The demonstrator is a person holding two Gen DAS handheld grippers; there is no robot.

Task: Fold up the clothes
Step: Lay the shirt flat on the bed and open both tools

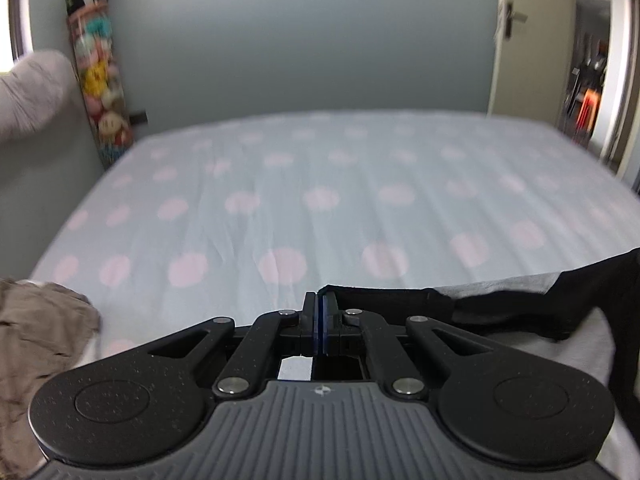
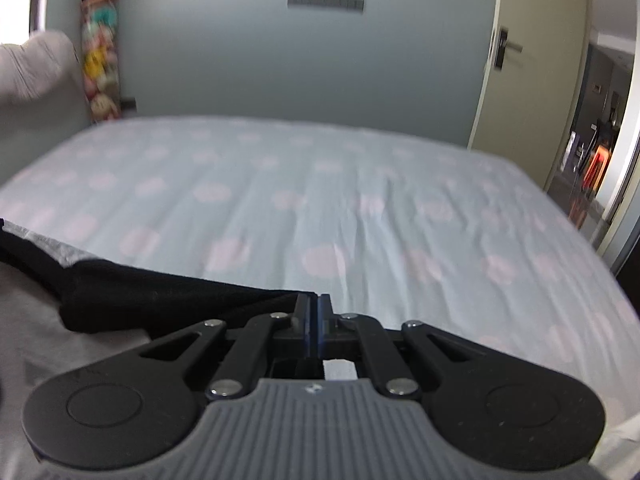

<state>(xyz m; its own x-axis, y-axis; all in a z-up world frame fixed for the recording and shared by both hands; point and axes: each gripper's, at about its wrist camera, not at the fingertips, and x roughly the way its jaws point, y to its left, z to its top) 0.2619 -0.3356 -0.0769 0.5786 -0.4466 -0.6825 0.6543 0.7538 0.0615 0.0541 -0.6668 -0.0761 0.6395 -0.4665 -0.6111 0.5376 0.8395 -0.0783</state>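
At the near edge of the bed [image 1: 320, 208]: soft black-and-gray garment [image 1: 500, 300], stretched in a flat band between both tools. Left gripper [image 1: 319, 300] clenched on one black corner, fingers pressed together. Right gripper [image 2: 314, 302] clenched on the other black corner [image 2: 240, 300]. Crumpled brown cloth [image 1: 36, 340] at the near left corner. Smooth pale blue sheet with round pink dots, a few thin wrinkles. Behind: plain gray wall [image 1: 280, 48], tall tube of plush toys [image 1: 98, 72], cream door [image 2: 532, 60] standing open.
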